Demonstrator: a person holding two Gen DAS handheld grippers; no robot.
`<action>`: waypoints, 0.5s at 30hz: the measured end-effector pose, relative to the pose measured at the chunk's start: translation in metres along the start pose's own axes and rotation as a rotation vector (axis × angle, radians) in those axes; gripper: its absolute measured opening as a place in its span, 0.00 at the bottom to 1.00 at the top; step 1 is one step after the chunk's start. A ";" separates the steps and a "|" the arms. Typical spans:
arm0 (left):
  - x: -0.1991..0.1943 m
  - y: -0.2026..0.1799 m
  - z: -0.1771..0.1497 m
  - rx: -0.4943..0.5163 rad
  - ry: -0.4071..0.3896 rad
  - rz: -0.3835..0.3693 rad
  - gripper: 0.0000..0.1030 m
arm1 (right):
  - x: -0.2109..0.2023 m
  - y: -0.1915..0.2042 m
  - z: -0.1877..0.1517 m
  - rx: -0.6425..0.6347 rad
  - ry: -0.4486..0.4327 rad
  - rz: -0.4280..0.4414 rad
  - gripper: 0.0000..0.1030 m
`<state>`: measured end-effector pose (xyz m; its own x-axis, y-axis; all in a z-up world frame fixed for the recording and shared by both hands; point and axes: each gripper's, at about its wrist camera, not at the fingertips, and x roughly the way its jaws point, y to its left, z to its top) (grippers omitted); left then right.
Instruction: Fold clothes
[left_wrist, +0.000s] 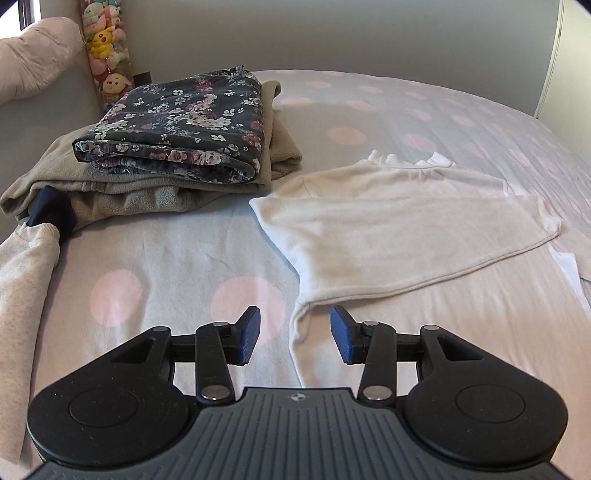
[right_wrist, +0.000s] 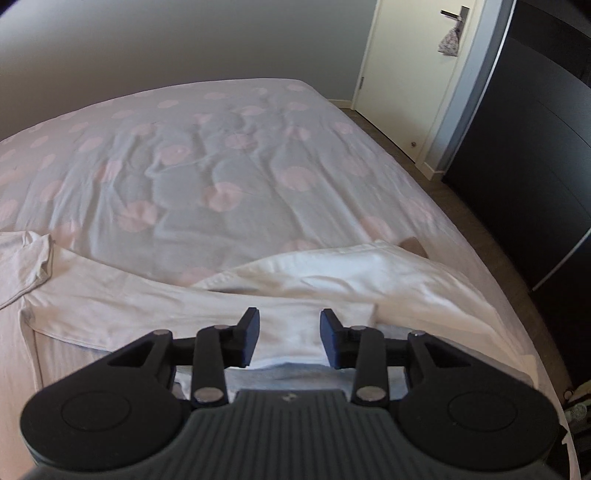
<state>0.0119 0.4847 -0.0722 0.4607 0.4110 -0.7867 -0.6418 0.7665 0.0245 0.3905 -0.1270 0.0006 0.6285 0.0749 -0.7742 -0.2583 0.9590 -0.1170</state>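
Observation:
A white long-sleeved top (left_wrist: 399, 225) lies flat on the bed, partly folded, with one sleeve (left_wrist: 314, 332) running toward me. My left gripper (left_wrist: 295, 334) is open and empty, its jaws on either side of that sleeve's near part, just above it. In the right wrist view the same white top (right_wrist: 184, 306) spreads across the near bed, bunched up at the right (right_wrist: 369, 273). My right gripper (right_wrist: 289, 338) is open and empty, hovering over a white strip of the garment.
A folded stack stands at the back left: a dark floral piece (left_wrist: 184, 125) on beige garments (left_wrist: 122, 192). A light grey sweatshirt sleeve (left_wrist: 22, 280) lies at the left edge. Plush toys (left_wrist: 107, 48) hang by the wall. The bed's right edge (right_wrist: 491, 280) drops to the floor beside a dark wardrobe (right_wrist: 535, 147).

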 end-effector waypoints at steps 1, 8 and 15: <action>-0.001 -0.002 -0.001 0.004 0.002 0.002 0.39 | 0.001 -0.010 -0.002 0.021 0.007 -0.007 0.39; -0.009 -0.028 0.004 0.072 0.002 0.016 0.39 | 0.022 -0.055 -0.010 0.205 0.045 0.027 0.39; -0.013 -0.056 0.010 0.150 -0.007 0.003 0.39 | 0.052 -0.062 -0.016 0.296 0.081 0.062 0.20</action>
<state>0.0483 0.4417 -0.0572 0.4637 0.4161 -0.7822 -0.5445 0.8303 0.1189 0.4270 -0.1866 -0.0422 0.5543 0.1249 -0.8229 -0.0621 0.9921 0.1088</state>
